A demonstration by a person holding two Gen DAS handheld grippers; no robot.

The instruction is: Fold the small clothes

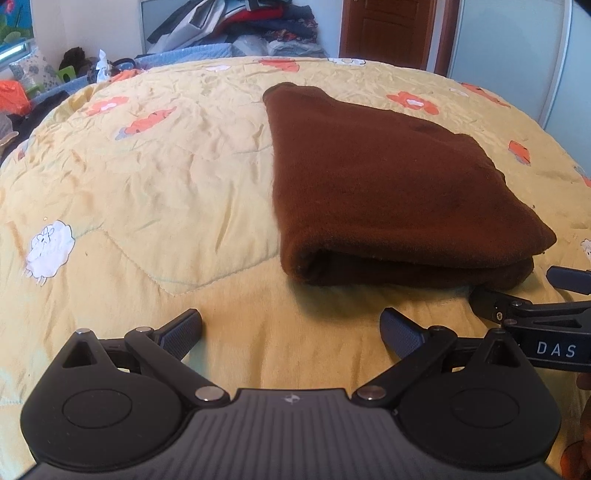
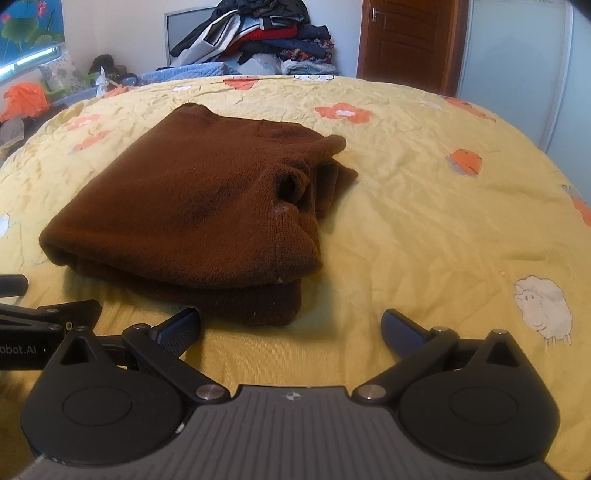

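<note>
Right wrist view gives you the messy side of the brown sweater (image 2: 192, 206): a bunched-up opening and loose folds sticking out on its right edge, plus a pale speck on the knit. Left wrist view only shows the tidy side, a smooth top layer with a rounded fold along the near edge and two stacked layers visible there. Either way it's folded into a thick bundle lying flat on the bed's yellow quilt (image 1: 147, 192), the one with orange flowers and little white sheep.

Right tongs (image 2: 291, 328) are spread wide with nothing in them, sitting just in front of the sweater's near edge. Left tongs (image 1: 291, 328) are wide too and empty, off to the sweater's left over bare quilt. Each view catches a bit of the other tool at its edge.

Further back there's a pile of clothes (image 2: 258, 37) against the wall, and a brown door (image 1: 388, 29) beside it.
</note>
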